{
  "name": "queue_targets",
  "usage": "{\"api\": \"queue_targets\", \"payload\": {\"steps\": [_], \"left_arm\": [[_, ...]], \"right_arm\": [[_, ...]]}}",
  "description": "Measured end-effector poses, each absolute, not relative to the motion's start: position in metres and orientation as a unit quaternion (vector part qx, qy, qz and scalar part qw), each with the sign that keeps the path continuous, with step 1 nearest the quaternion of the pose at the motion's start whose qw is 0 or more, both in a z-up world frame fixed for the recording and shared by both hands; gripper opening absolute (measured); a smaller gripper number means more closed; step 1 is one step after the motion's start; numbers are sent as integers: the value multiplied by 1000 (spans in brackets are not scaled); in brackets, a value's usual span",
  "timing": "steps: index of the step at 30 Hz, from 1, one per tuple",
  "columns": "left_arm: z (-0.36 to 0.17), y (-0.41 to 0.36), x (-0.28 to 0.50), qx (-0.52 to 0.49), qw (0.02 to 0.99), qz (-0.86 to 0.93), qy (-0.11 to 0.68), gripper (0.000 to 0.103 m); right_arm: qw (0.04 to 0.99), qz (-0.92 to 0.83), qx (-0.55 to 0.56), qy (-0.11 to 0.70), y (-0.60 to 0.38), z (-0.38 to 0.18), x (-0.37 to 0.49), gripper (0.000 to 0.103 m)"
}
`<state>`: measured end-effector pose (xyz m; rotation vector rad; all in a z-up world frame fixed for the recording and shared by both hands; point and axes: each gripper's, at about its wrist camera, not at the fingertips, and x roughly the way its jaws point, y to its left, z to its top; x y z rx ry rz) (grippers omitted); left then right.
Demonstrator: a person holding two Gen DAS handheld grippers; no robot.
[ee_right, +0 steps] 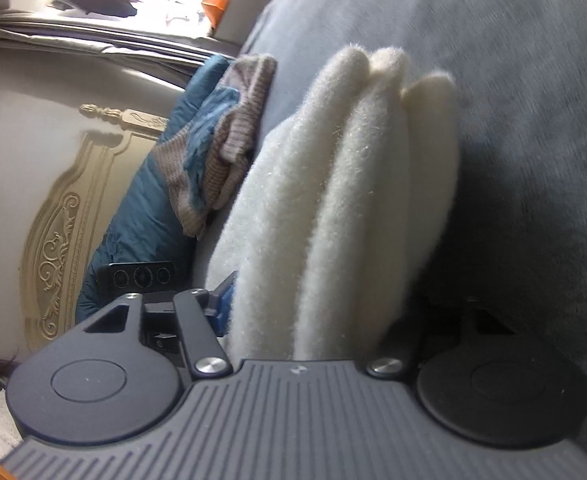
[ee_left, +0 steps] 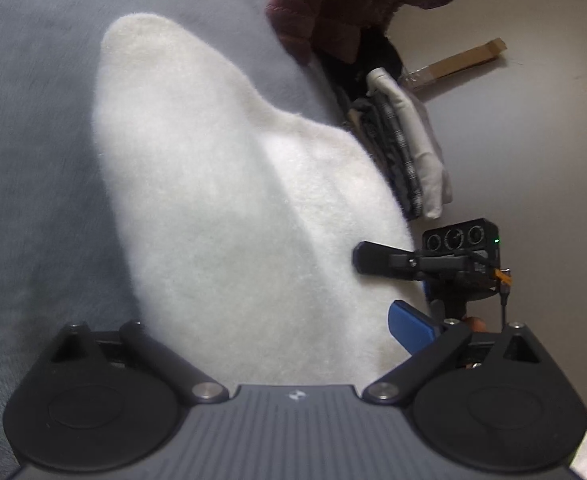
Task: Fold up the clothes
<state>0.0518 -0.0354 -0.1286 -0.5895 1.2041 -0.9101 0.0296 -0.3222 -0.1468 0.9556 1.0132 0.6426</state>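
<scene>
Black ribbed gripper [ee_right: 333, 312], 2 silver screws.

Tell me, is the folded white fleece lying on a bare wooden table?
No. The white fleece lies on a soft grey blanket, with no wooden table under it.

A grey bed [ee_left: 33, 128] carries a folded white fleece [ee_left: 221, 208]; a maroon garment [ee_left: 333, 4] lies far right.
</scene>
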Motion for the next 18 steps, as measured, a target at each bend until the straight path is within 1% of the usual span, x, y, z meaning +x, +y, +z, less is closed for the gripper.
{"api": "queue_targets", "payload": {"steps": [5, 10, 14, 18], "left_arm": [[-92, -39, 69, -231, 701, -414, 533, 96], [-50, -66, 98, -182, 714, -421, 528, 95], [-11, -104, 123, -150, 724, -435, 514, 94], [24, -157, 142, -130, 731, -467, 480, 94]], "right_arm": [[729, 299, 443, 427, -326, -127, 41, 58], [741, 301, 444, 403, -340, -100, 64, 58], [763, 300, 427, 381, -370, -64, 83, 58], [798, 299, 382, 358, -419, -14, 102, 58]]}}
